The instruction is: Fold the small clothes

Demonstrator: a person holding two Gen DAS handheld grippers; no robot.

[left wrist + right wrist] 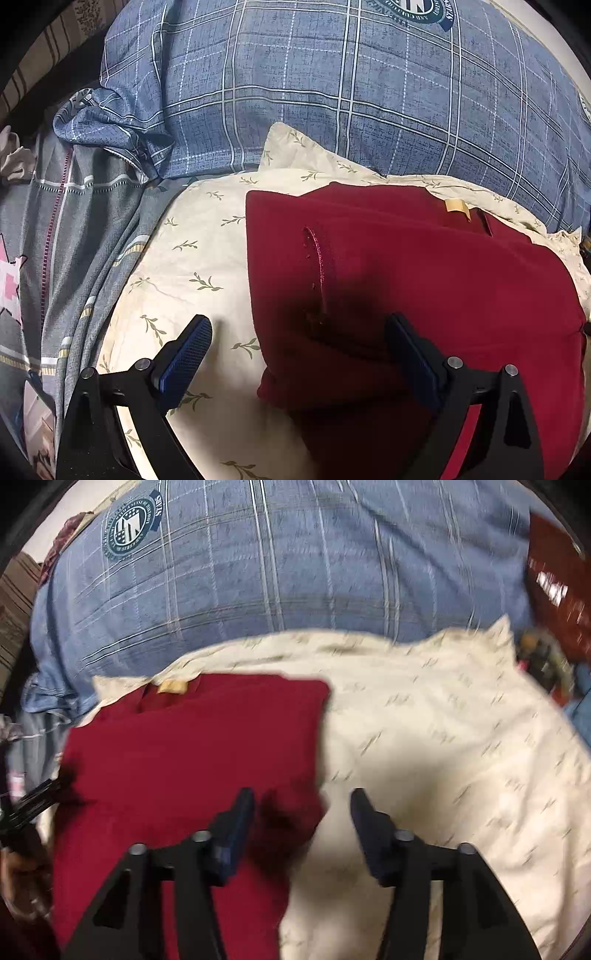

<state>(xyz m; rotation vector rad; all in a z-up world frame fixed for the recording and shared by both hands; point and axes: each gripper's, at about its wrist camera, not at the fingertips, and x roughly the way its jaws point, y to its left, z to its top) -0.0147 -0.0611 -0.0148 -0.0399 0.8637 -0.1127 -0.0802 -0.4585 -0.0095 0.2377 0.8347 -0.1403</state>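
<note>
A dark red garment (pixel 424 280) lies folded on a cream leaf-print cloth (pixel 192 266), a tan label (pixel 458 208) near its far edge. My left gripper (pixel 299 328) is open over the garment's left edge, one finger above the cream cloth, one above the red fabric. In the right wrist view, which is blurred, the garment (pixel 184 746) fills the left half and the cream cloth (pixel 443 738) the right. My right gripper (pixel 303 805) is open and empty over the garment's near right corner.
A blue plaid quilt (pixel 332 92) is heaped behind the cream cloth, also in the right wrist view (pixel 258 572). A grey patterned sheet (pixel 74 240) lies at left. A red glossy object (pixel 554 576) sits far right. The left gripper's black frame (pixel 33 805) shows at left edge.
</note>
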